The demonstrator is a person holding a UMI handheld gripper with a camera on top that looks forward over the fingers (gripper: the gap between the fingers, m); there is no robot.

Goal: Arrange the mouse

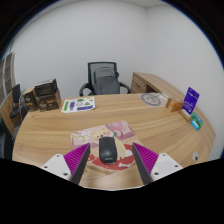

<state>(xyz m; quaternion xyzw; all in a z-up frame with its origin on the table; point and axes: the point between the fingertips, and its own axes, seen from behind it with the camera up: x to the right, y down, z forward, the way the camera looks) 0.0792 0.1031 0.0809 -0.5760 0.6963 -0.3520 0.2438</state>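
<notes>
Gripper [108,160] spread open. Black mouse [107,151] between the purple pads [78,157], gaps either side, resting on wooden table [60,125]. Office chair [104,78] beyond.

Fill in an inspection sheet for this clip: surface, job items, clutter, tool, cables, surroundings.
Surface: curved wooden desk, mostly bare near the tool.
Job's things: black mouse between the tool's fingers, resting on a mat with a printed pattern; gaps show on both sides of it.
Clutter: green and white booklet, brown boxes, purple sign, small teal item, round pale item.
Tool: tool open, purple pads around the mouse, not pressing on it.
Cables: nothing seen.
Surroundings: office chair behind the desk, plain white wall, side cabinet.
</notes>
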